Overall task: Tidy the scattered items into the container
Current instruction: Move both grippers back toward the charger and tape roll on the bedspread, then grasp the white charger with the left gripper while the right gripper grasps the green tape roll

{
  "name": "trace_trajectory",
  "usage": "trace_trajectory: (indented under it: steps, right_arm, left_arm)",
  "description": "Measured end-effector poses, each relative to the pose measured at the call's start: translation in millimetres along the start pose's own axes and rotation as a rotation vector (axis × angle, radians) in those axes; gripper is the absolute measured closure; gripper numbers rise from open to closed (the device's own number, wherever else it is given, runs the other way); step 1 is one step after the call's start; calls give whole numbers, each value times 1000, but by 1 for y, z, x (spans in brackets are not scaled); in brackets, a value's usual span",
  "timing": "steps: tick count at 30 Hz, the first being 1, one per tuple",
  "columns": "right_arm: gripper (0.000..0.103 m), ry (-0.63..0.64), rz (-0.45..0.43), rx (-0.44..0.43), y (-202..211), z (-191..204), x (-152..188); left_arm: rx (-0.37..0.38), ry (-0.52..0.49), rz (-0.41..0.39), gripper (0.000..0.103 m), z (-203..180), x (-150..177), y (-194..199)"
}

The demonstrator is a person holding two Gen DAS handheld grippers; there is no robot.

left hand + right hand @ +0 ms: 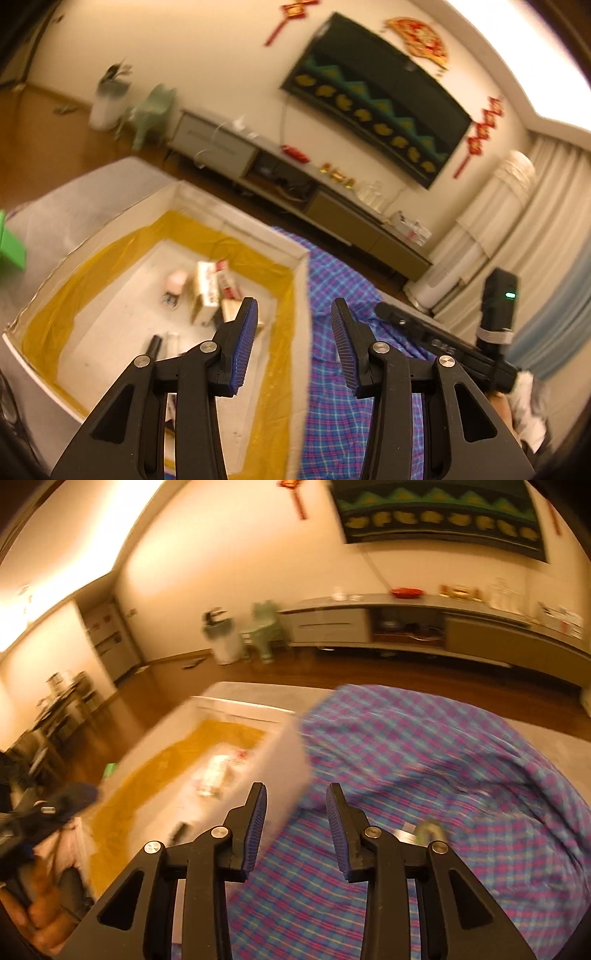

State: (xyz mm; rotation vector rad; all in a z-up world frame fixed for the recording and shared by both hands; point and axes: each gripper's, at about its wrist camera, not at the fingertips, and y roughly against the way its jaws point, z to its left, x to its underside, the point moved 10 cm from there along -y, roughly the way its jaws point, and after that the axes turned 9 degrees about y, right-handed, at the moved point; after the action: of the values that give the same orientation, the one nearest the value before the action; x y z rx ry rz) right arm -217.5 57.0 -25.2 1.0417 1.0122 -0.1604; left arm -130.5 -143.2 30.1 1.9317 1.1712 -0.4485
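Your right gripper (pixel 296 827) hangs with its jaws apart and empty above the plaid cloth (pixel 424 753). A small greenish item (pixel 430 830), too blurred to name, lies on that cloth just right of the jaws, so this hand is the nearer one. Your left gripper (pixel 294 341), jaws also apart, hovers at the edge of the white container (pixel 295 254), which already holds small cartons (pixel 212 291).
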Motion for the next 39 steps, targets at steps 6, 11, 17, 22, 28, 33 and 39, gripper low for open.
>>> trace_trajectory:
  steps: [6, 11, 17, 22, 28, 33, 39]
  right_arm:
    - [67, -109, 105, 103, -22, -63, 46]
    - [56, -111, 153, 156, -48, -88, 73]
    - [56, -73, 179, 146, -76, -99, 76]
    - [74, -43, 184, 101, -95, -104, 76]
    - [85, -63, 179, 72, -90, -113, 76]
    - [87, -97, 152, 62, -69, -124, 77]
    - [90, -29, 149, 86, -39, -132, 84]
  left_arm:
    - [104, -115, 42, 59, -43, 25, 0]
    - [143, -183, 108, 59, -69, 55, -7]
    - [147, -213, 198, 59, -86, 91, -23]
    - [123, -251, 239, 59, -91, 113, -35]
    - [98, -271, 279, 58, -93, 126, -56]
    - [69, -267, 360, 55, -104, 139, -102]
    - [-56, -321, 398, 55, -107, 149, -179]
